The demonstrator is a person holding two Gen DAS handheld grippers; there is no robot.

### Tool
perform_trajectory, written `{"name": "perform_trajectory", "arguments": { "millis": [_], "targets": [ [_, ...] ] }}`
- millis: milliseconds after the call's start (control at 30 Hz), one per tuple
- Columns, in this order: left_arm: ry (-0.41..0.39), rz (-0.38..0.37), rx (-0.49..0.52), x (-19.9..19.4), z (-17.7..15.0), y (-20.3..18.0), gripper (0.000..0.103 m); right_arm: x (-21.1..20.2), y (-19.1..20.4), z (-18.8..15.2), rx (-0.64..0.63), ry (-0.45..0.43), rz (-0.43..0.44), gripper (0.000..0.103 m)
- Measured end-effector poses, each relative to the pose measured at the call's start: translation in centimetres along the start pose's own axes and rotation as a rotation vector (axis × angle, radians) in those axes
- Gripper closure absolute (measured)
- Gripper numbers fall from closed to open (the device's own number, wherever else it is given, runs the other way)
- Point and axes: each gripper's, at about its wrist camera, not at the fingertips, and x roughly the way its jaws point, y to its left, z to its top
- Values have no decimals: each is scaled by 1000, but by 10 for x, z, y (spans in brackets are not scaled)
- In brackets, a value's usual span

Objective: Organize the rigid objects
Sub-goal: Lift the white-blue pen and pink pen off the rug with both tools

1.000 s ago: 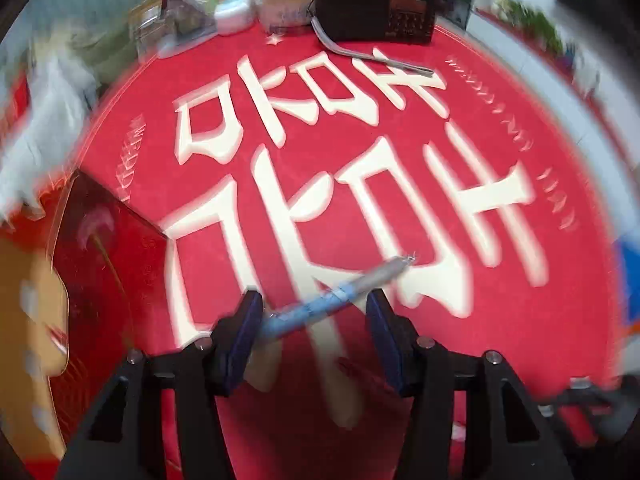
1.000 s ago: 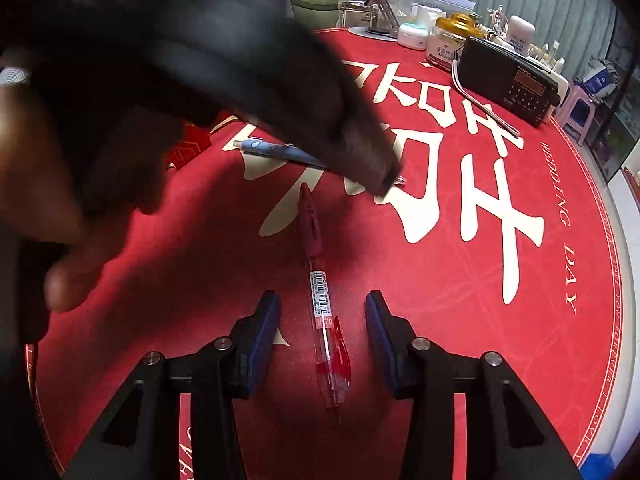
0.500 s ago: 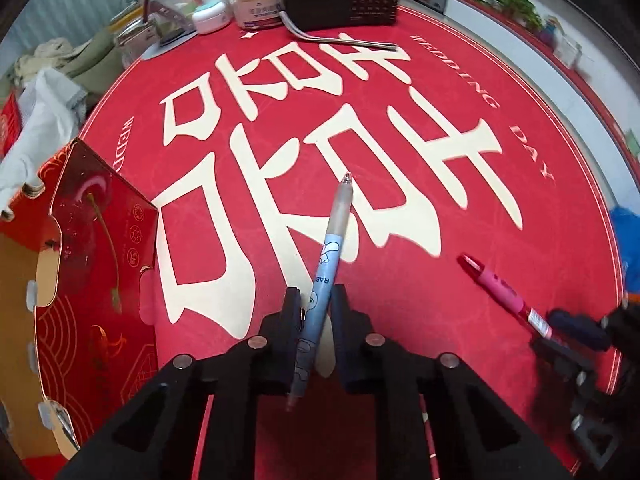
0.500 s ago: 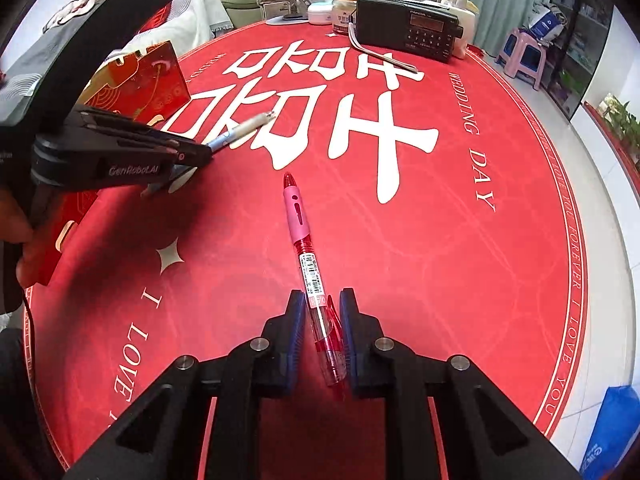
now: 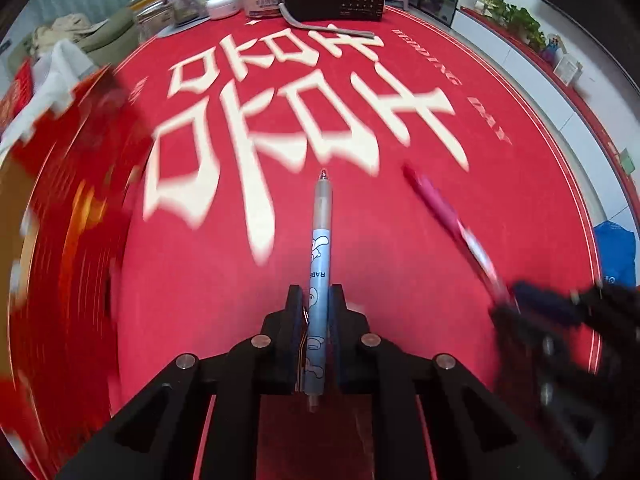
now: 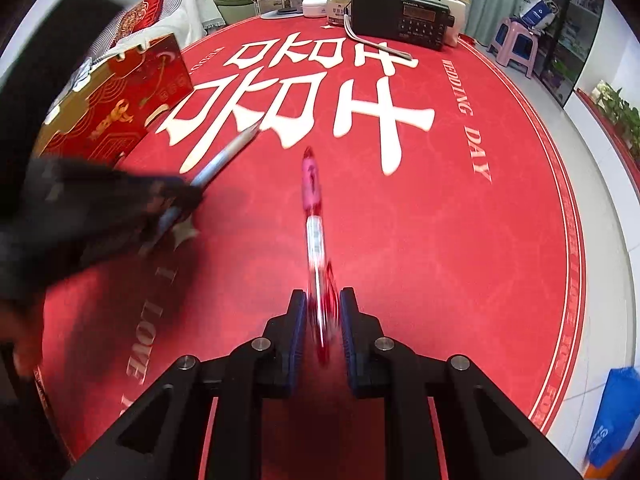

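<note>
1. My left gripper [image 5: 315, 304] reaches forward low over the red round surface [image 5: 500, 208], its black arms filling the bottom of the left wrist frame and pointing toward the upper centre.
2. Its jaws are nearly closed, clamped on the blue pen [image 5: 320, 264]. The pads press the barrel on both sides near its rear end.
3. The blue pen runs straight up the middle of that frame, its grey tip toward the white characters printed on the surface, its back end poking out just behind the pads.
4. In the right wrist frame my left gripper [image 6: 188, 200] shows as a dark blur at the middle left, with the blue pen [image 6: 228, 152] sticking out toward the upper right, near the red gift box [image 6: 120, 108].
5. My right gripper [image 6: 323, 312] sits at the bottom centre of its own frame, likewise aimed ahead across the surface [image 6: 480, 260].
6. Its jaws are drawn in close around the red pen [image 6: 314, 216], holding its clear rear section. That part is blurred, so I cannot tell how firm the contact is.
7. The red pen points up the frame, its pink grip and red tip toward the white characters.
8. In the left wrist frame my right gripper [image 5: 516, 304] appears at the lower right, blurred, with the red pen [image 5: 444, 208] slanting toward the upper left.
9. A black radio [image 6: 404, 20] stands at the far edge, top centre.
</note>
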Motion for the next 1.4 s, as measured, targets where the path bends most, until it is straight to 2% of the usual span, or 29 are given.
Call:
{"name": "perform_trajectory", "arguments": {
  "millis": [67,200,300,467,700,767,933,967,1000,1033,1067,1100,1133,1167,1200,1300,1400],
  "targets": [
    [-2,3,-13,-10,-22,-7,90,-2,7,-5,-5,11,19,88],
    [-6,-1,-43,-34,-77,-28,90,-11,22,-27,-14,37,80,88],
    [-19,-22,-105,-44,-100,-27,90,-16,23,-41,-24,28,67,88],
    [-5,-71,-157,-44,-98,-18,90,-14,18,-36,-15,54,94,88],
    [-10,-57,-155,-39,-86,-16,90,-4,9,-11,23,62,73,88],
    [-5,-61,-173,-36,-81,-13,90,1,14,3,8,77,82,88],
    [4,-79,-189,-35,-79,-9,89,-10,28,19,-75,47,51,87],
    [1,-69,-184,-36,-80,-10,89,-10,26,23,-60,46,43,86],
    [0,-58,-177,-36,-80,-12,89,-7,24,26,-43,54,39,80],
    [-2,-41,-167,-36,-80,-15,89,-5,22,29,-29,60,35,55],
    [-4,-31,-161,-36,-80,-17,89,-2,23,32,-20,62,33,39],
    [-7,-21,-153,-35,-81,-19,89,2,25,35,-25,68,50,39],
    [-10,-16,-150,-35,-81,-19,90,9,30,36,-43,88,68,48],
    [-14,-15,-150,-35,-82,-19,90,15,35,34,-64,106,48,81],
    [-17,-16,-151,-35,-82,-19,90,17,38,32,-79,102,11,88],
    [-30,-6,-146,-36,-85,-21,90,11,41,17,-107,60,-15,88],
    [-36,2,-140,-39,-93,-25,90,-5,45,-15,-136,53,8,88]
  ]
}}
